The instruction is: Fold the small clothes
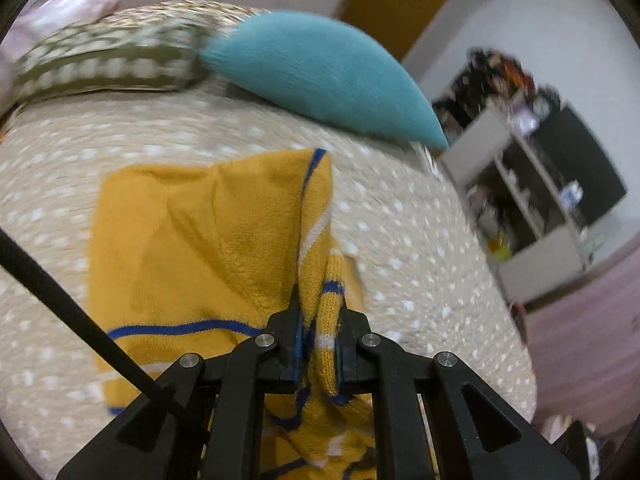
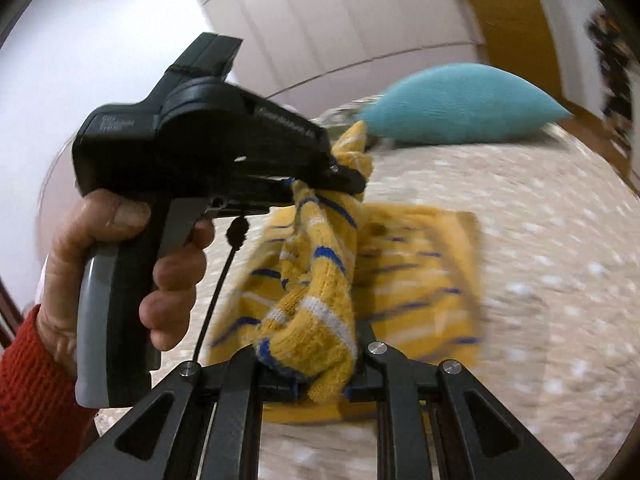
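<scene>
1. Left tongs [image 1: 320, 344]: clenched on a bunched edge of the yellow knit garment [image 1: 192, 240].
2. Right tongs [image 2: 316, 364]: clenched on another striped fold.
3. Garment: partly lifted, the remainder lying on the dotted bed [image 1: 400, 240], near the teal pillow [image 1: 320, 72].

blur: shelf unit [image 1: 532, 200] contents unreadable | hidden: yellow sweater [image 1: 192, 240] hem behind left gripper [image 1: 320, 344]

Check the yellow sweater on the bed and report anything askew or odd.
The yellow striped sweater is not lying flat: part rests on the dotted bedspread, while bunched, twisted knit is pinched in the left gripper and the right gripper, lifted off the bed. No damage or spills show; the blur hides fine detail.
</scene>
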Demonstrator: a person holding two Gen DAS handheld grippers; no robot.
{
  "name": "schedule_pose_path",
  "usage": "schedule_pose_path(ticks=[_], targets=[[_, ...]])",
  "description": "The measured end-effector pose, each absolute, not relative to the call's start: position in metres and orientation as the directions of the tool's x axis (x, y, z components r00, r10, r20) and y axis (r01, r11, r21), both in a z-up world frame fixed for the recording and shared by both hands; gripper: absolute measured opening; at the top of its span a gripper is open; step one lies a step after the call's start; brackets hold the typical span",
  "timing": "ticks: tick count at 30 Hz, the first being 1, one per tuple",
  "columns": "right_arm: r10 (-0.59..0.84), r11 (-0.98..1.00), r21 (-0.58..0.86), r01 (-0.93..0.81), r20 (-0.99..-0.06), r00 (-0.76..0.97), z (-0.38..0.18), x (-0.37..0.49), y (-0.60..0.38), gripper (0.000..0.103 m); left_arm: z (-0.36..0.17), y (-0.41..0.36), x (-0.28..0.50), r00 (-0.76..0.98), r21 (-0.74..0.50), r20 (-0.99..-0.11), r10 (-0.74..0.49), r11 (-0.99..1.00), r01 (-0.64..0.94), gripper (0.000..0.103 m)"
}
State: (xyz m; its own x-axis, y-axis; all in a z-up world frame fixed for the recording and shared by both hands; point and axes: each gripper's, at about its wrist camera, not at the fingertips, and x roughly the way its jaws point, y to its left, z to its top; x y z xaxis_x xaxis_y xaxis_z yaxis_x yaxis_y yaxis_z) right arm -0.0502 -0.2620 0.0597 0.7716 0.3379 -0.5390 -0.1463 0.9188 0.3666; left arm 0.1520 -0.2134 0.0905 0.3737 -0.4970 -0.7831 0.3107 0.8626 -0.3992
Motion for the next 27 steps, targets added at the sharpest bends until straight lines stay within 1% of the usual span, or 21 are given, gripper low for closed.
schedule_pose_path(ticks=[3, 4, 5, 6, 8, 10, 11, 12, 13, 14, 15, 16, 18, 19, 22, 24, 25, 27], targets=[[0.346, 0.890, 0.448, -0.084, -0.545, 0.764, 0.039, -0.053, -0.309, 0.016, 0.069, -0.258, 0.153, 0.341, -0.316, -0.838, -0.427, 0.888, 0.334, 0.011], [0.370, 0.866, 0.495, -0.066, -0.548, 0.750, 0.029, -0.049, -0.322, 0.016, 0.061, -0.270, 0.154, 0.343, -0.270, -0.857, -0.384, 0.902, 0.336, 0.012], [0.405, 0.835, 0.548, -0.053, -0.546, 0.733, 0.020, -0.044, -0.331, 0.016, 0.058, -0.273, 0.154, 0.347, -0.251, -0.864, -0.365, 0.909, 0.332, 0.013], [0.439, 0.801, 0.598, -0.040, -0.540, 0.718, 0.012, -0.040, -0.338, 0.016, 0.055, -0.276, 0.155, 0.351, -0.241, -0.868, -0.353, 0.915, 0.323, 0.016], [0.493, 0.745, 0.666, -0.034, -0.516, 0.700, 0.004, -0.034, -0.345, 0.017, 0.056, -0.274, 0.156, 0.345, -0.267, -0.865, -0.365, 0.916, 0.300, 0.022], [0.497, 0.749, 0.661, -0.042, -0.520, 0.695, 0.006, -0.032, -0.343, 0.020, 0.062, -0.271, 0.155, 0.334, -0.324, -0.853, -0.401, 0.908, 0.264, 0.032], [0.493, 0.754, 0.655, -0.041, -0.524, 0.695, 0.007, -0.033, -0.342, 0.023, 0.066, -0.268, 0.152, 0.328, -0.351, -0.844, -0.424, 0.900, 0.257, 0.034], [0.493, 0.754, 0.656, -0.040, -0.524, 0.694, 0.009, -0.040, -0.338, 0.030, 0.073, -0.265, 0.147, 0.330, -0.369, -0.834, -0.441, 0.892, 0.259, 0.037], [0.493, 0.747, 0.665, -0.030, -0.523, 0.695, 0.010, -0.041, -0.340, 0.041, 0.078, -0.269, 0.142, 0.337, -0.373, -0.829, -0.447, 0.890, 0.265, 0.042], [0.487, 0.742, 0.671, -0.014, -0.524, 0.699, 0.011, -0.041, -0.346, 0.048, 0.086, -0.268, 0.134, 0.348, -0.371, -0.822, -0.450, 0.888, 0.272, 0.045], [0.483, 0.735, 0.678, -0.005, -0.518, 0.706, 0.012, -0.042, -0.352, 0.056, 0.094, -0.262, 0.124, 0.363, -0.369, -0.813, -0.455, 0.886, 0.282, 0.052], [0.471, 0.720, 0.694, 0.013, -0.503, 0.725, 0.015, -0.044, -0.364, 0.056, 0.100, -0.256, 0.117, 0.375, -0.367, -0.807, -0.457, 0.885, 0.287, 0.056], [0.444, 0.688, 0.724, 0.045, -0.469, 0.764, 0.020, -0.045, -0.397, 0.056, 0.111, -0.238, 0.096, 0.415, -0.342, -0.798, -0.436, 0.896, 0.284, 0.062], [0.431, 0.673, 0.738, 0.053, -0.449, 0.782, 0.022, -0.047, -0.411, 0.058, 0.112, -0.232, 0.089, 0.429, -0.324, -0.800, -0.419, 0.904, 0.277, 0.063], [0.435, 0.652, 0.758, 0.018, -0.393, 0.810, 0.033, -0.051, -0.425, 0.058, 0.108, -0.201, 0.064, 0.478, -0.244, -0.813, -0.333, 0.940, 0.240, 0.063], [0.468, 0.656, 0.754, -0.032, -0.373, 0.801, 0.040, -0.047, -0.420, 0.058, 0.102, -0.184, 0.052, 0.485, -0.230, -0.819, -0.308, 0.949, 0.214, 0.063], [0.500, 0.669, 0.740, -0.073, -0.374, 0.781, 0.044, -0.039, -0.409, 0.058, 0.098, -0.175, 0.045, 0.483, -0.237, -0.820, -0.305, 0.951, 0.198, 0.063], [0.523, 0.696, 0.711, -0.103, -0.403, 0.751, 0.047, -0.026, -0.390, 0.058, 0.091, -0.157, 0.035, 0.477, -0.263, -0.823, -0.309, 0.951, 0.161, 0.063]])
